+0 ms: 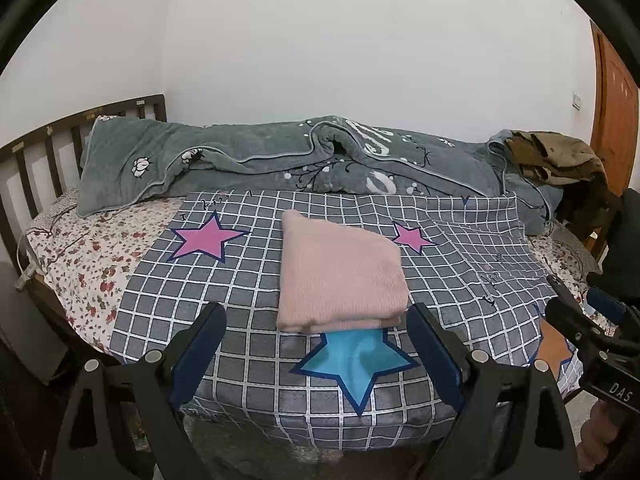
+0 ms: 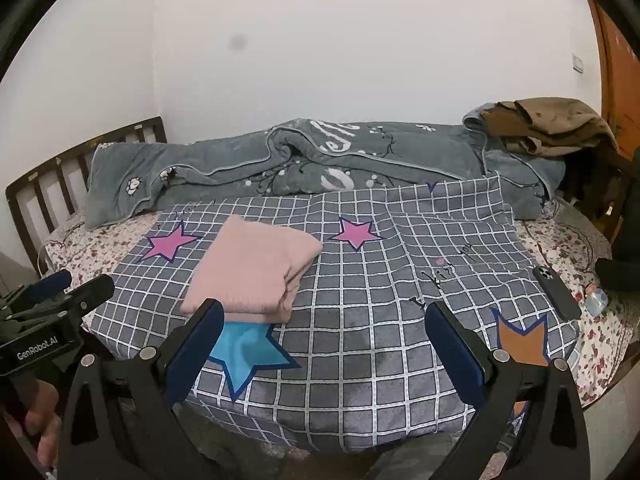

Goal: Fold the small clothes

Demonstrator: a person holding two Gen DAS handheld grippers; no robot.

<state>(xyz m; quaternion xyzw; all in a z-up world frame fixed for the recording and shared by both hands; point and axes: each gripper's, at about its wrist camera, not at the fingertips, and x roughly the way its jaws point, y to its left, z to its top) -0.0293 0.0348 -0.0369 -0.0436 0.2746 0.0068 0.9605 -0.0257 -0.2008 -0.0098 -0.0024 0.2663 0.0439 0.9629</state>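
Hovering spread and empty: left gripper, directly before the blue star; right gripper, beside that star, farther off. Pink garment: folded rectangle overlapping the star's far tip, long axis running away; left likely nearer. Checked sheet beneath.

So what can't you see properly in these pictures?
- Pink folded garment: what kind it is; the folds hide its shape in both views.
- Its near left corner: covered by the right claw finger in the right view.
- Blue star: top tucked under the garment.
- Phone: absent from the left view.
- Small object beside the phone: too small to identify.
- Brown clothes: bunched, item unclear.
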